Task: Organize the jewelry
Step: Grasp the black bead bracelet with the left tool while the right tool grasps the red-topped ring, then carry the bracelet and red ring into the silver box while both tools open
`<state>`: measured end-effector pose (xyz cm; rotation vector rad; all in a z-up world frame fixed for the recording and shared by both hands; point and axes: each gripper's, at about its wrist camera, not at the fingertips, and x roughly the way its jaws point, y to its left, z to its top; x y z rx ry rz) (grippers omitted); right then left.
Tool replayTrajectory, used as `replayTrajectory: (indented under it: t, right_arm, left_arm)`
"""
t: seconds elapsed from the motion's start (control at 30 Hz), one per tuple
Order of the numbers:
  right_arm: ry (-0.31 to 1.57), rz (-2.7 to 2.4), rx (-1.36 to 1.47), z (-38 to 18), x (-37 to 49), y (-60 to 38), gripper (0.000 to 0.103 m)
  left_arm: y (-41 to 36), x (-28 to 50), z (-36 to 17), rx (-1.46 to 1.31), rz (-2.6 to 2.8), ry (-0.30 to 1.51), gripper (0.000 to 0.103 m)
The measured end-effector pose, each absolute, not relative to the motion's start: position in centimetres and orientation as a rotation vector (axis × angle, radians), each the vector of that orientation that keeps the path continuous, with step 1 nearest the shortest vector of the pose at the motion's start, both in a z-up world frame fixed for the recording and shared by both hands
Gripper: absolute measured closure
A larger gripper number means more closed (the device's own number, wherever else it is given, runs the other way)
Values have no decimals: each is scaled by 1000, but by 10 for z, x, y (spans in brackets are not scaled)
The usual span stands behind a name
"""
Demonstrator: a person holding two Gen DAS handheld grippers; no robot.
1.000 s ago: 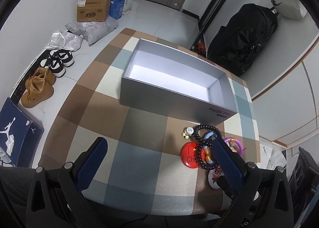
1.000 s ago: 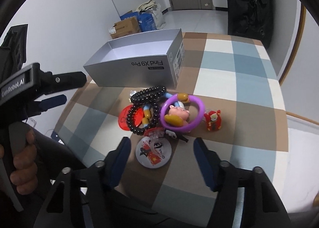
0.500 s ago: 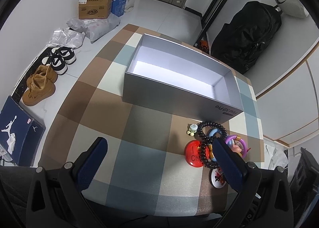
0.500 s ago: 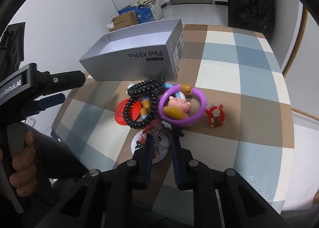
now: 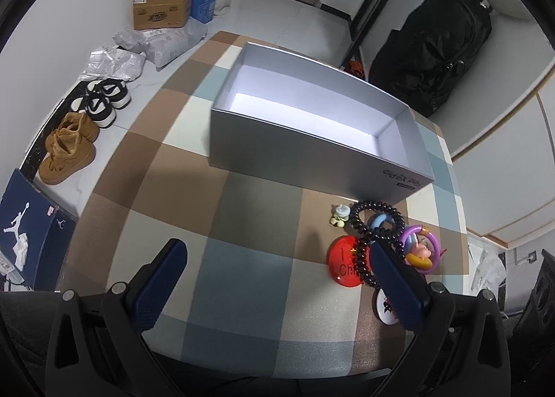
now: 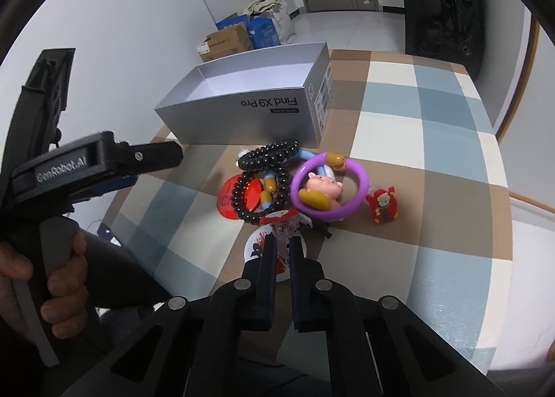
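Note:
A pile of trinkets lies on the checked table in front of an open silver box (image 5: 312, 126), also in the right wrist view (image 6: 249, 109). It holds black bead bracelets (image 6: 263, 185), a purple ring with a pig charm (image 6: 329, 189), a red round badge (image 6: 236, 199), a white round badge (image 6: 263, 251) and a small red figurine (image 6: 383, 204). My right gripper (image 6: 282, 242) is shut on a small clear and red piece (image 6: 282, 223) at the pile's near edge, above the white badge. My left gripper (image 5: 277, 272) is open and empty, left of the pile (image 5: 378, 241).
The box stands empty at the table's middle. Shoes (image 5: 69, 147), cardboard boxes (image 5: 163, 5) and bags lie on the floor to the left. A black backpack (image 5: 430, 50) stands behind the table. The table's near edge is just under both grippers.
My right gripper has closed from wide open onto the small piece at the pile's near edge. The left gripper has drifted slightly and stays open.

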<state>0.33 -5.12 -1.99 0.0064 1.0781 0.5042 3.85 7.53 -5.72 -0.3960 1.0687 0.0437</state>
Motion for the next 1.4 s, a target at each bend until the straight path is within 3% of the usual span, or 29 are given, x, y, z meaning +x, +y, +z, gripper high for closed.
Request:
replayTrajectory:
  t: [0.13, 0.47, 0.6, 0.63, 0.73, 1.03, 1.27, 1.33, 1.4]
  right_arm:
    - [1064, 518, 18, -14, -1, -53, 98]
    - [995, 523, 77, 8, -6, -69, 98]
    - [983, 514, 101, 13, -5, -77, 98]
    - [981, 511, 107, 14, -5, -79, 98]
    - [978, 503, 124, 16, -3, -85, 98]
    - [970, 487, 174, 20, 1, -99, 98]
    - [965, 484, 192, 22, 1, -105, 98]
    - [967, 479, 201, 22, 2, -107, 98]
    - [970, 480, 211, 22, 3, -108, 98]
  left_arm:
    - [66, 42, -61, -381, -23, 1093, 12]
    - [41, 55, -54, -361, -161, 1083, 13]
    - [37, 64, -59, -360, -158, 1113, 22]
    - [38, 66, -60, -367, -155, 1120, 30]
    - [39, 71, -65, -411, -170, 1164, 42]
    - [37, 82, -67, -486, -136, 1201, 42]
    - [20, 86, -69, -376, -108, 1208, 43]
    - [21, 85, -69, -345, -83, 1205, 57]
    - [24, 84, -69, -344, -89, 1204, 58]
